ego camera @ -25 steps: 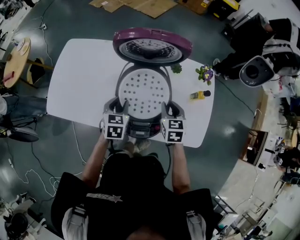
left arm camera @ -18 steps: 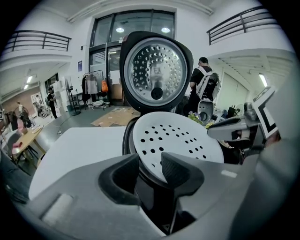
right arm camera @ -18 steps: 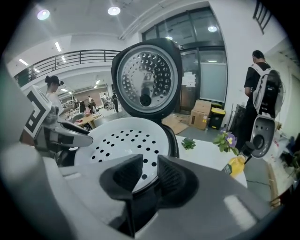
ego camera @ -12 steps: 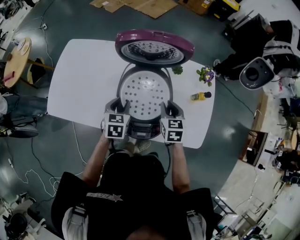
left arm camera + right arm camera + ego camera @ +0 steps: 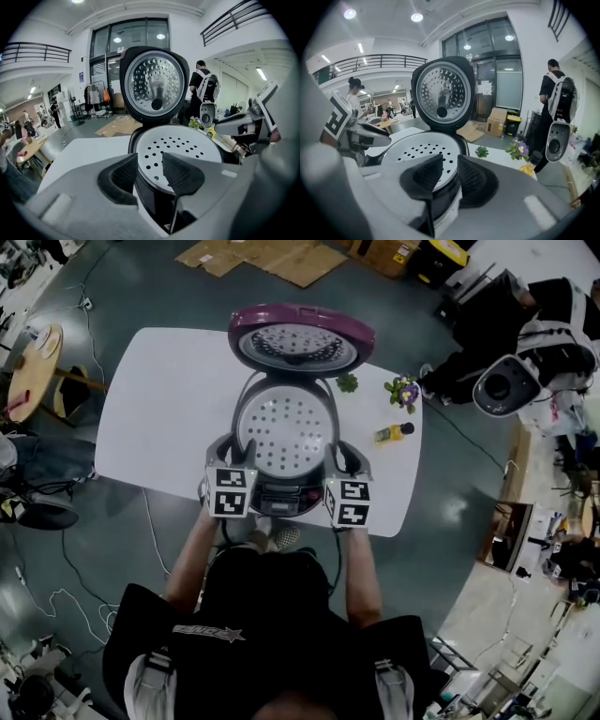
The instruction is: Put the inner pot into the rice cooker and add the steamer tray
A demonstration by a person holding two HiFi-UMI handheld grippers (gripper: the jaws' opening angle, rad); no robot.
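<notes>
The rice cooker point(image 5: 281, 495) stands on the white table with its purple lid point(image 5: 300, 338) raised. The white perforated steamer tray point(image 5: 286, 427) lies flat across the cooker's mouth and hides whatever is inside. My left gripper point(image 5: 228, 450) is at the tray's left rim. Its jaws have just opened a little, and the rim point(image 5: 140, 154) stands between the pads of the left gripper point(image 5: 150, 166) without being squeezed. My right gripper point(image 5: 343, 456) is at the right rim. In its own view the right gripper point(image 5: 450, 171) has its pads close together on the tray point(image 5: 417, 147).
A small green plant point(image 5: 349, 382), purple flowers point(image 5: 405, 390) and a yellow bottle point(image 5: 394, 433) stand on the table point(image 5: 159, 409) right of the cooker. A person with a backpack point(image 5: 506, 343) is beyond the table's right end. Cardboard lies on the floor behind.
Both grippers stay at the tray's two sides and the tray keeps its place on the cooker. Only the head view has shifted slightly.
</notes>
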